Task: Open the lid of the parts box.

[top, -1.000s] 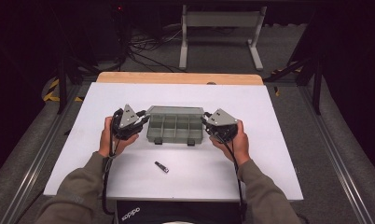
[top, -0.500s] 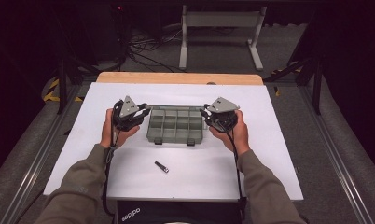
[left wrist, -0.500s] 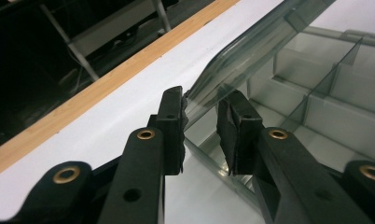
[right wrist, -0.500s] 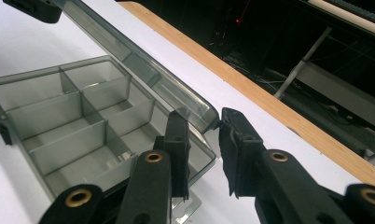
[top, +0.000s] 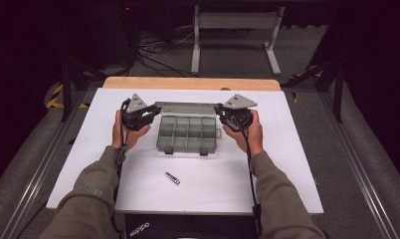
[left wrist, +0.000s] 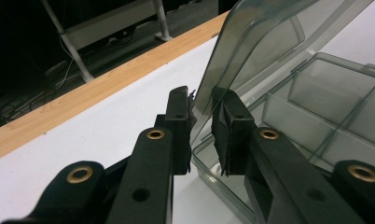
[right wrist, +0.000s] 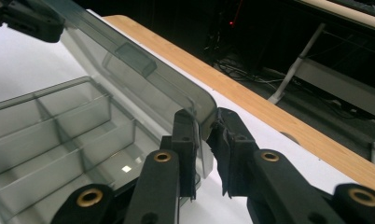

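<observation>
Black jaws of the left gripper (left wrist: 202, 135) have just been closing and now pinch the left corner of the clear lid (left wrist: 269, 42), the thin smoky plastic caught between the two pads. The right gripper (right wrist: 205, 149) has likewise been closing, and its jaws clamp the lid's right corner (right wrist: 129, 70). Held at both ends, the lid stands raised, tilted back over the open box (top: 188, 133). Inside the box, dividers mark off rows of compartments.

From the high view, the left gripper (top: 147, 115) sits at the box's far left corner and the right gripper (top: 227, 115) at its far right corner, each in a hand with a grey-green sleeve behind it. The box rests near the middle of the white worktop (top: 287, 164), slightly toward the far side. A small dark stick-shaped item (top: 172, 178) lies on the worktop nearer the person, well apart from the box.

A bare wooden strip (top: 188, 83) runs along the worktop's far edge. Beyond it the room is dark, with a grey carpeted floor (top: 307, 59), loose cables (top: 158, 50) and a pale metal stand (top: 235, 30).
</observation>
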